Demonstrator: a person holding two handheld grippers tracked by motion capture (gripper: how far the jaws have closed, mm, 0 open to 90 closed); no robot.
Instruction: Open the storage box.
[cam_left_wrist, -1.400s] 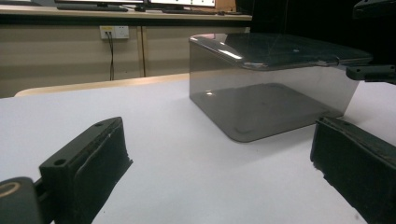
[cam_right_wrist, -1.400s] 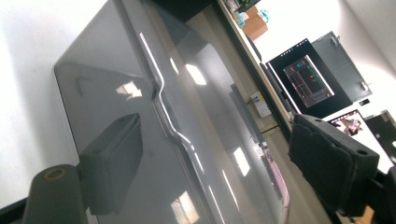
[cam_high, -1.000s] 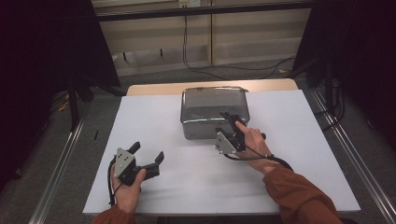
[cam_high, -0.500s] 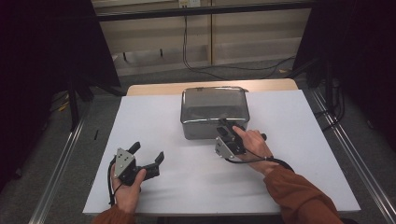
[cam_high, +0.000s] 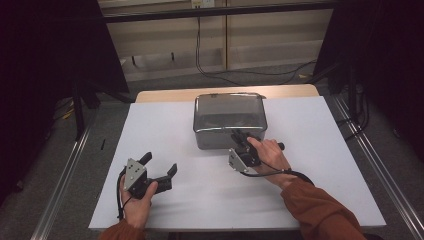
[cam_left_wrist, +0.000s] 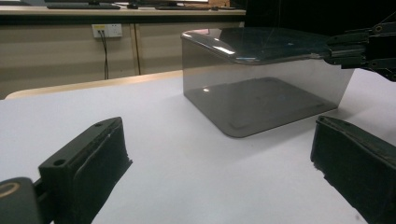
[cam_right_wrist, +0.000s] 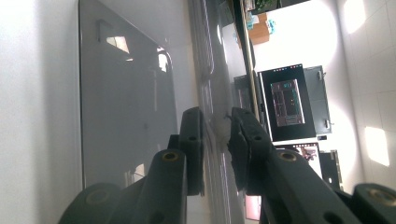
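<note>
My right gripper has just closed on the front lip of the smoky plastic box mid-surface. My left gripper rests open nearby. With so thin a pinch, I think lifting could let the lip slip free.

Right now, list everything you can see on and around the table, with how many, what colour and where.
Box: one, smoky grey see-through plastic with a lid, middle of the far half of the sheet.
Sheet: one, white, covering the table top.
Table: one, pale wood edge showing at the far side.
Wall socket: one, white, on the far wall with cables hanging below.
Left tongs: one pair, black, near left of the sheet, jaws open, nothing between them.
Right tongs: one pair, black, turned on their side at the box's near right lid rim, jaws just closed on it.
Sleeves: two, rust orange, bottom edge.
</note>
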